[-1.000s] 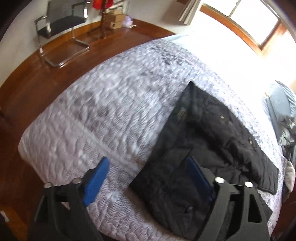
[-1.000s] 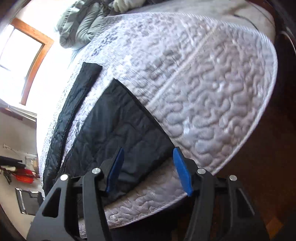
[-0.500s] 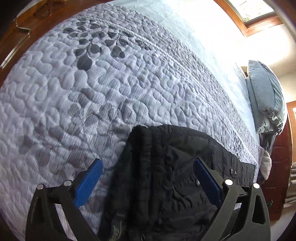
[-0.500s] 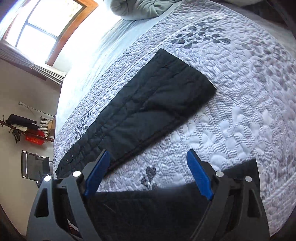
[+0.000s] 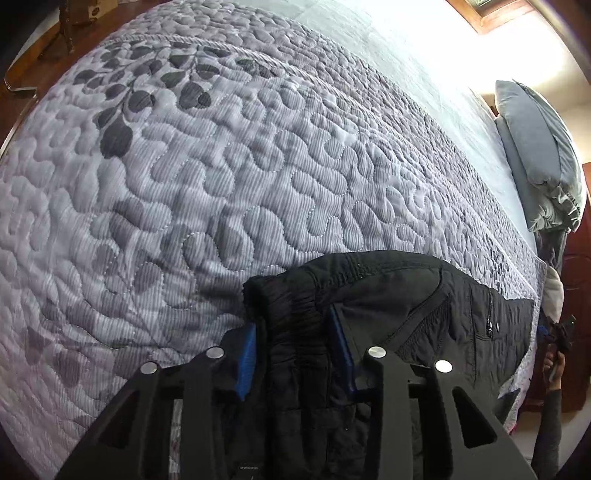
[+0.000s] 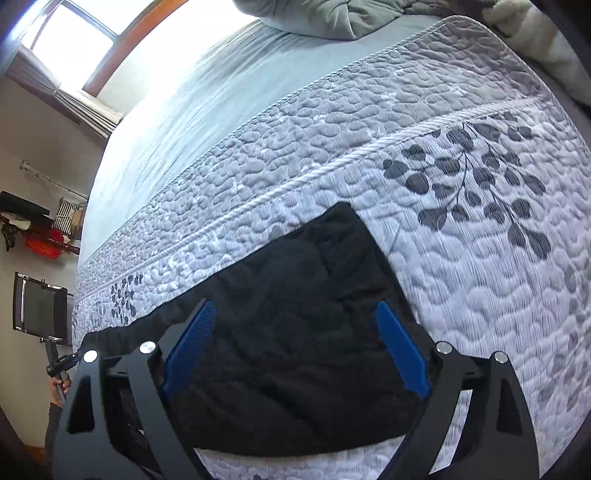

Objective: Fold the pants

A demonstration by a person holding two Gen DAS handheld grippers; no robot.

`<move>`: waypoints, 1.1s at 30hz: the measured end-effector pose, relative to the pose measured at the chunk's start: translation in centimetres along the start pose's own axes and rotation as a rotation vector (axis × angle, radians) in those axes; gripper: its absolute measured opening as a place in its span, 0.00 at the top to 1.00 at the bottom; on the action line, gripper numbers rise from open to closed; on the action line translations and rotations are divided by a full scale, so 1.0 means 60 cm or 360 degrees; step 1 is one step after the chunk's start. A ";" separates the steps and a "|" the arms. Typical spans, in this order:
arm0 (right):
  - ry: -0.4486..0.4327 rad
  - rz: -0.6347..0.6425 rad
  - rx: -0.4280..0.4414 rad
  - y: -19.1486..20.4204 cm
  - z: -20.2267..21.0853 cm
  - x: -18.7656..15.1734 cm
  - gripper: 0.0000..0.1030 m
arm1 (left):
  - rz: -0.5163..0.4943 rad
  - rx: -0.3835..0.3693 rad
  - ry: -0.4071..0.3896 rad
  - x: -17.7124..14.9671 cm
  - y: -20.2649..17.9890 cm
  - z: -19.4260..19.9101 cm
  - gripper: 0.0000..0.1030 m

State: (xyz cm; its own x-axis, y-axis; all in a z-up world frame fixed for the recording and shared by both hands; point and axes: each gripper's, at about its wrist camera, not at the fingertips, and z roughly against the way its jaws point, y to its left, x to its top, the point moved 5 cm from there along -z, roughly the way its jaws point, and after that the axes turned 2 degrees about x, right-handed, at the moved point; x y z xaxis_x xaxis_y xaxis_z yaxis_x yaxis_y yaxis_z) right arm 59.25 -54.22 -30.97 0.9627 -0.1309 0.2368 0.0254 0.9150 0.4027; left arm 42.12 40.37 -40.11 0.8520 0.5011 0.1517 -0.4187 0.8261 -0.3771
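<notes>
Underneath everything lies a pale grey quilted bedspread (image 5: 229, 177) stitched in a pebble pattern and printed with dark leaf sprays, covering most of the bed. Black quilted pants (image 5: 417, 306) lie on it near the bed's edge. The left gripper (image 5: 297, 354) has its blue pads drawn close on a bunched fold of the waistband end, the fabric pinched between them and raised a little off the spread. The right gripper (image 6: 295, 354) hovers over the far end of the same black pants (image 6: 303, 295), its blue pads (image 6: 402, 354) spread wide to either side of the cloth and gripping nothing.

Beyond the corded border of the spread, a plain light blue sheet (image 6: 192, 107) runs toward a bright window with a wooden frame (image 6: 70, 40), its glare washing out that part of the bed. A grey-blue pillow (image 5: 539, 155) sits at the head end. A rumpled grey-green blanket (image 6: 332, 18) is heaped at the top of the right wrist view. Against the beige wall stand a black chair with a chrome frame (image 6: 38, 310) and a rack holding a red item (image 6: 42, 245). Reddish-brown wooden flooring (image 5: 22, 70) shows past the bed's corner.
</notes>
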 end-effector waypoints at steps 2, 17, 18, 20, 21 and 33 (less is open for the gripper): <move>0.0039 0.0020 -0.0021 -0.016 -0.026 0.029 0.14 | 0.0034 0.0000 -0.0012 0.002 -0.002 -0.008 0.66; 0.0201 0.0127 0.0121 -0.043 -0.104 0.065 0.90 | 0.0125 0.0137 -0.0057 0.001 -0.002 -0.005 0.73; 0.0174 0.0151 0.0127 -0.037 -0.091 0.064 0.91 | 0.0133 0.0174 -0.0075 0.001 -0.004 0.000 0.84; 0.0122 0.0169 0.0136 -0.024 -0.061 0.061 0.92 | 0.0162 0.0198 -0.0119 0.002 -0.005 0.014 0.91; 0.0095 0.0176 0.0134 -0.019 -0.045 0.059 0.92 | 0.0167 0.0201 -0.0146 0.001 -0.007 0.024 0.92; -0.0243 0.0259 0.0124 0.026 0.217 -0.044 0.95 | 0.0027 -0.0002 -0.0457 -0.042 -0.086 0.194 0.93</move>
State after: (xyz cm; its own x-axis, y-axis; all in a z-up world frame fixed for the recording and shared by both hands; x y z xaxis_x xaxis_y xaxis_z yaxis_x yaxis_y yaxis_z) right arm 53.21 -57.41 -19.43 0.9002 -0.0456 0.4331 -0.1535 0.8974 0.4137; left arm 38.46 37.82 -27.88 0.7210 0.5672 0.3981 -0.4314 0.8170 -0.3827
